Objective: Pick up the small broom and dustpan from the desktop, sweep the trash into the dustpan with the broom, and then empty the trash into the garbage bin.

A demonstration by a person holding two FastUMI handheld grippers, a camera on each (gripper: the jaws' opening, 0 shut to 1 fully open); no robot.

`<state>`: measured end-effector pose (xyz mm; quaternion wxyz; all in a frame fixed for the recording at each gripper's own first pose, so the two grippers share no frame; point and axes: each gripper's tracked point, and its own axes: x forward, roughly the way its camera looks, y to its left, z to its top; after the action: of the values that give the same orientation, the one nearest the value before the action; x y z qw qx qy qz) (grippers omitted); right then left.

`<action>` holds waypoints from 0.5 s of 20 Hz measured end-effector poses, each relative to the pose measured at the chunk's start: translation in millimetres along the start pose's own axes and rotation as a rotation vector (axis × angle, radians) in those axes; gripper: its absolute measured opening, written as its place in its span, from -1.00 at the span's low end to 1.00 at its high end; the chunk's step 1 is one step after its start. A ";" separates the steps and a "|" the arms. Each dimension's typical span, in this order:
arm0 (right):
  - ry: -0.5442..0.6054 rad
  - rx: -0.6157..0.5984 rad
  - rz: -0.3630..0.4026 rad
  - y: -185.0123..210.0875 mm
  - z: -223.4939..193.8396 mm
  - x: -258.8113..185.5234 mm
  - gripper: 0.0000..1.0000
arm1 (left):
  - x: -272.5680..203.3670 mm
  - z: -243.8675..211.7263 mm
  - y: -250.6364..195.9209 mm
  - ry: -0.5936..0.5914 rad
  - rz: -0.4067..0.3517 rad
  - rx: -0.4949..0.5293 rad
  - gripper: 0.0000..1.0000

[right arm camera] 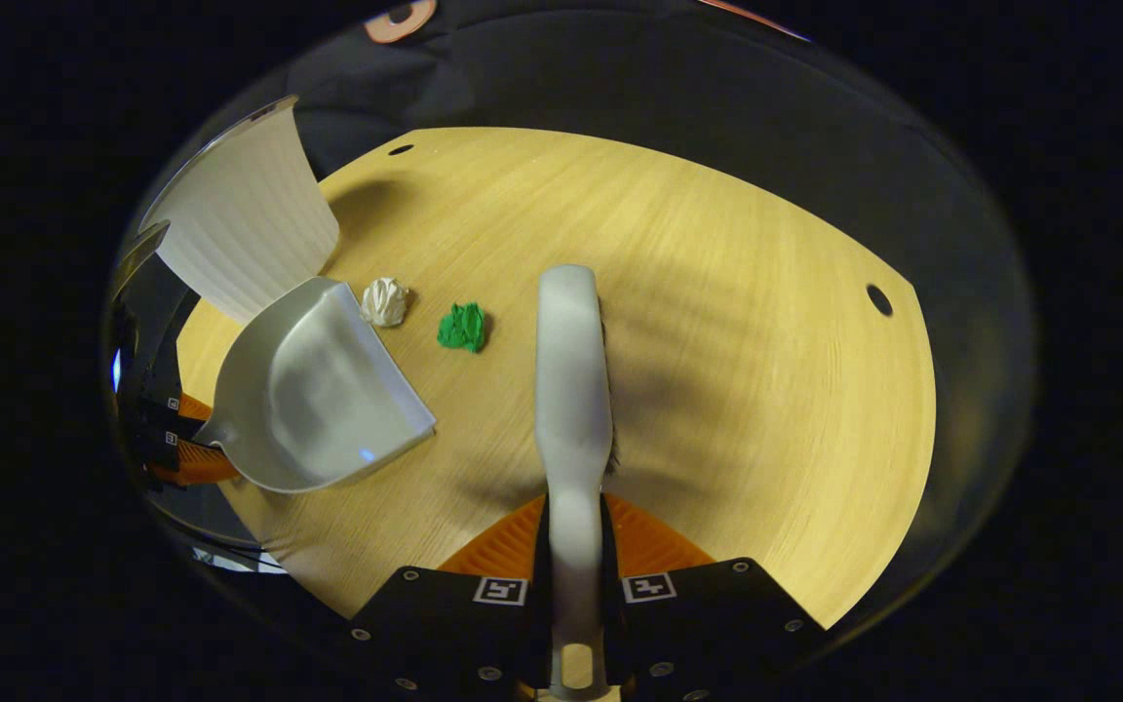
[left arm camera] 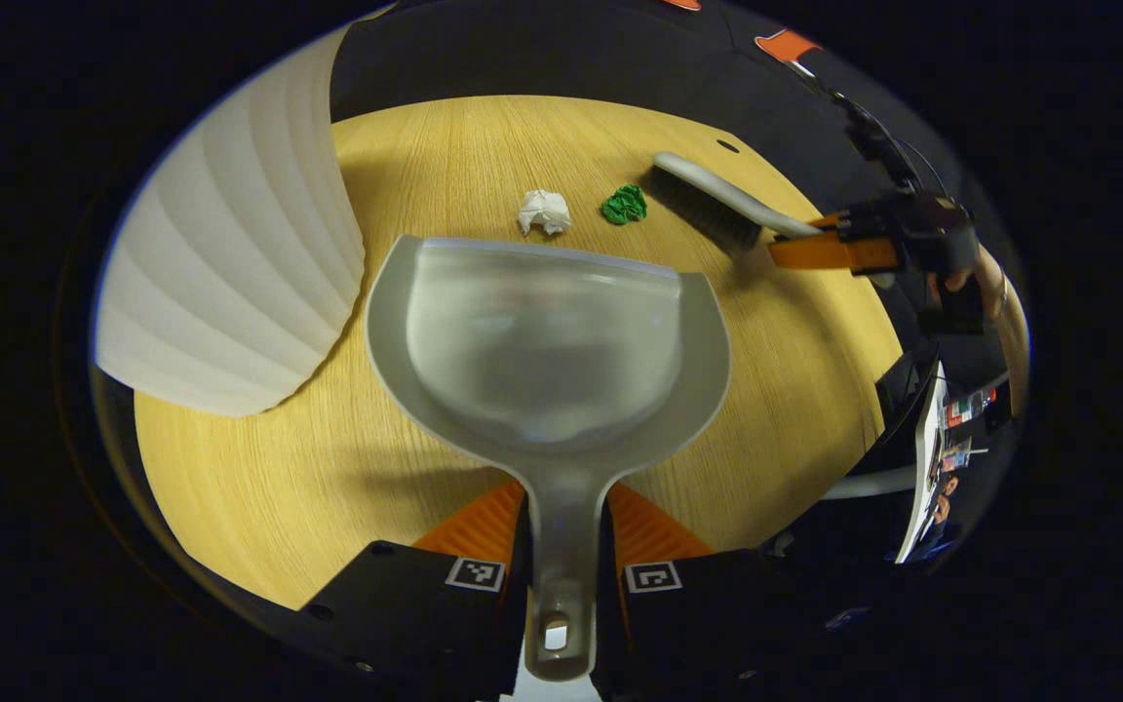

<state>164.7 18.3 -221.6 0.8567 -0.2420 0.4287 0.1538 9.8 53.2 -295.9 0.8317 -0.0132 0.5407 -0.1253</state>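
My left gripper (left arm camera: 563, 526) is shut on the handle of the grey dustpan (left arm camera: 547, 341), whose mouth faces two scraps on the wooden desktop (left arm camera: 795, 390): a white paper ball (left arm camera: 544, 212) and a green paper ball (left arm camera: 625, 205). My right gripper (right arm camera: 576, 531) is shut on the handle of the small grey broom (right arm camera: 571, 370), which points away over the desk. In the left gripper view the broom (left arm camera: 717, 200) stands just right of the green ball, held by the right gripper (left arm camera: 844, 249). In the right gripper view the dustpan (right arm camera: 313, 390) lies left, near the white ball (right arm camera: 385, 300) and green ball (right arm camera: 463, 327).
A white ribbed garbage bin (left arm camera: 230, 263) stands at the desk's left, close beside the dustpan; it appears as the bin (right arm camera: 240, 224) in the right gripper view. Two cable holes (right arm camera: 879, 299) pierce the desktop (right arm camera: 766, 390). A person's hand (left arm camera: 986, 283) holds the right gripper.
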 end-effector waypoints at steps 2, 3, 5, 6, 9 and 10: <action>-0.006 -0.070 0.052 13.1 21.1 9.1 -0.59 | -5.1 -0.5 0.1 0.021 -0.002 0.008 -0.39; -0.014 -0.099 0.087 23.3 30.3 12.0 -0.58 | -8.6 -1.1 0.3 0.031 -0.003 0.016 -0.39; -0.018 -0.156 0.155 48.5 39.0 16.6 -0.59 | -9.9 -2.0 1.2 0.049 -0.004 0.026 -0.39; -0.021 -0.182 0.182 59.0 41.1 17.9 -0.59 | -10.6 -2.0 0.8 0.058 -0.006 0.027 -0.39; -0.021 -0.230 0.243 79.1 40.0 15.0 -0.58 | -14.6 -1.6 -0.5 0.077 -0.006 0.042 -0.39; -0.020 -0.241 0.268 86.5 40.8 10.1 -0.59 | -17.0 -0.6 -1.5 0.087 -0.003 0.045 -0.39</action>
<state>156.9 113.4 -233.3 0.7976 -0.2819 0.4271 0.3192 2.5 55.6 -280.7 0.8074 0.0103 0.5732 -0.1393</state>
